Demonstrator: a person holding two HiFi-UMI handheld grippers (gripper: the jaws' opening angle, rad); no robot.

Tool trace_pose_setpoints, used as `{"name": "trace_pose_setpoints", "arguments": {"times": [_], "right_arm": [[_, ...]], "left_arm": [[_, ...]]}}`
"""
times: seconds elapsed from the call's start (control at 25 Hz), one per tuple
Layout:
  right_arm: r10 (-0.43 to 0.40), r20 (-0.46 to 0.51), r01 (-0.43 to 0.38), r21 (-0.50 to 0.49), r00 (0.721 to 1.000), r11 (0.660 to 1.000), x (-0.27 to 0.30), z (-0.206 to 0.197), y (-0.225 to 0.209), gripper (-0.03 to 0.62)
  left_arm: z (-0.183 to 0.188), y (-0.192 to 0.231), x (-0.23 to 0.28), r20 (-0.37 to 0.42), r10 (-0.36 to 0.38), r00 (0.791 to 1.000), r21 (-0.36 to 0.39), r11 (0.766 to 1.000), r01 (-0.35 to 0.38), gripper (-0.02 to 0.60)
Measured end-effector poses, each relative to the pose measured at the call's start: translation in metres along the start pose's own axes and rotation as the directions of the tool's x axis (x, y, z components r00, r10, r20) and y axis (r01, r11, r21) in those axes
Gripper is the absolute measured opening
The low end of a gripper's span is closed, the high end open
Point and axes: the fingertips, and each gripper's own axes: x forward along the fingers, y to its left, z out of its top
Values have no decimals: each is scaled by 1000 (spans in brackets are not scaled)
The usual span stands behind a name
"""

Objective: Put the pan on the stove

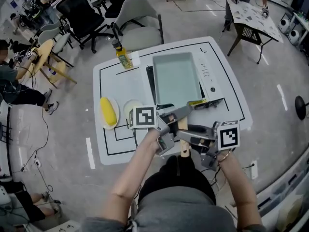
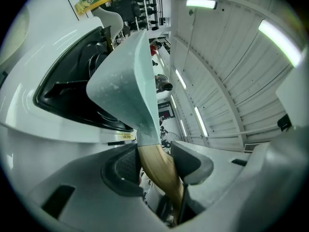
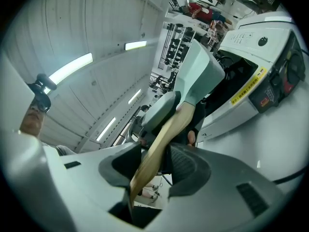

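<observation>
My left tongs [image 2: 157,163] and right tongs [image 3: 153,164] clamp the pan [image 1: 176,79] handle [image 1: 183,146] over the stove [image 1: 208,74]; next, I'd lower it level.

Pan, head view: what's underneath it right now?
The stove lies under the pan: its white control panel shows at the right and a black strip of cooktop at the left. The pan covers the rest.

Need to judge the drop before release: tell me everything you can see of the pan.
The pan is rectangular and shallow, pale mint green, apparently empty, with a light wooden handle. It is over the black top of the white stove; whether it rests there cannot be told. The left gripper and right gripper both clamp the handle.
</observation>
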Motion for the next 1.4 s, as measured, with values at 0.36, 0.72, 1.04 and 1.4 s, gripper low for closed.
{"name": "trace_pose_setpoints", "arguments": {"times": [0.36,0.72,1.04,1.4], "right_arm": [[37,-74,-37,10,997,999,-8,20,-13,175],[53,-102,-51,29,993,998,-11,30,-28,175],[59,-118,-53,51,991,997,-10,34,-34,175],[62,-125,-53,71,990,996,-8,36,-35,173]], "left_arm": [[20,8,15,78,25,997,-10,1000,-25,179],[30,20,25,105,46,993,-35,998,-43,179],[34,26,27,116,57,992,-62,997,-50,179],[36,28,26,124,51,991,-82,996,-41,179]]}}
